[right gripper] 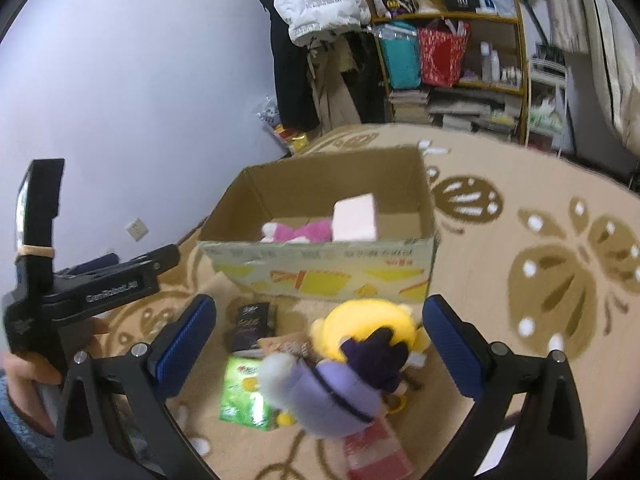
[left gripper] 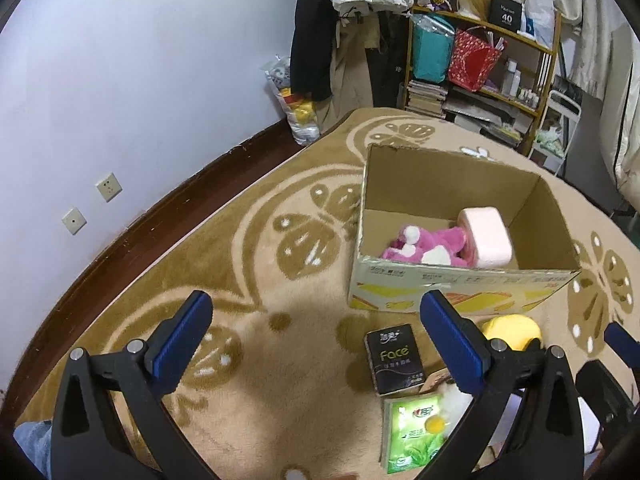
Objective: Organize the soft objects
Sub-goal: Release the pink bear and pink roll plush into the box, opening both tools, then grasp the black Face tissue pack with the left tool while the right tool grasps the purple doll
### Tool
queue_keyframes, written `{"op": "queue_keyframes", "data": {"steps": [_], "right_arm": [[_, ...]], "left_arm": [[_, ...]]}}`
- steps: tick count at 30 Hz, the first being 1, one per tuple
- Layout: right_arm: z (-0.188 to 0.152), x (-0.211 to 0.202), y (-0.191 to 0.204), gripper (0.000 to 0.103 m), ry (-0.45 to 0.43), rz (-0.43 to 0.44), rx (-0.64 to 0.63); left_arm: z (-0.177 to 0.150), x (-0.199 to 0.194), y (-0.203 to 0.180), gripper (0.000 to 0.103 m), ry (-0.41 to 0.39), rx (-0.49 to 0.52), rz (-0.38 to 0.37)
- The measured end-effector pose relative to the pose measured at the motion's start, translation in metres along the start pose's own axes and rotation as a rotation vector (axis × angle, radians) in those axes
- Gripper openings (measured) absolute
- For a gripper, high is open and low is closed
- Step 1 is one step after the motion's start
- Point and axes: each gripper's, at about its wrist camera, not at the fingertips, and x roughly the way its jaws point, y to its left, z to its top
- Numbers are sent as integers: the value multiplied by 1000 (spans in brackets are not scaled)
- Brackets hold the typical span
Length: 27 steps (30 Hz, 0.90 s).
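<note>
An open cardboard box (left gripper: 460, 286) (right gripper: 320, 276) stands on the carpet and holds a pink plush toy (left gripper: 424, 246) (right gripper: 300, 232) and a pale pink tissue roll pack (left gripper: 486, 236) (right gripper: 356, 216). In front of it lie a black tissue pack (left gripper: 394, 358) (right gripper: 252, 326), a green tissue pack (left gripper: 412, 434) (right gripper: 244, 394), a yellow plush (left gripper: 512, 332) (right gripper: 368, 320) and a purple-hatted doll (right gripper: 340, 392). My left gripper (left gripper: 316, 336) is open and empty above the carpet, left of the packs. My right gripper (right gripper: 320, 340) is open above the dolls, holding nothing.
A patterned beige carpet (left gripper: 260, 248) covers the floor. A wall with sockets (left gripper: 108, 186) is to the left. A shelf (left gripper: 480, 60) with bags and books, hanging clothes (left gripper: 312, 40) and a plastic bag (left gripper: 296, 108) stand at the back. The left gripper body (right gripper: 100, 288) shows in the right view.
</note>
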Motion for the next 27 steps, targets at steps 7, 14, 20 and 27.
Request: {"op": "queue_keyframes", "data": {"steps": [7, 14, 20, 27], "right_arm": [[-14, 14, -1, 103, 60, -27, 0], [-25, 34, -7, 103, 124, -48, 8], [-31, 49, -14, 103, 183, -64, 30], [-37, 65, -19, 103, 244, -60, 55]], "left_arm": [[-8, 18, -4, 103, 71, 20, 5], [-16, 37, -10, 102, 147, 32, -23], [-23, 52, -18, 102, 204, 65, -10], [-28, 66, -25, 102, 247, 79, -20]]}}
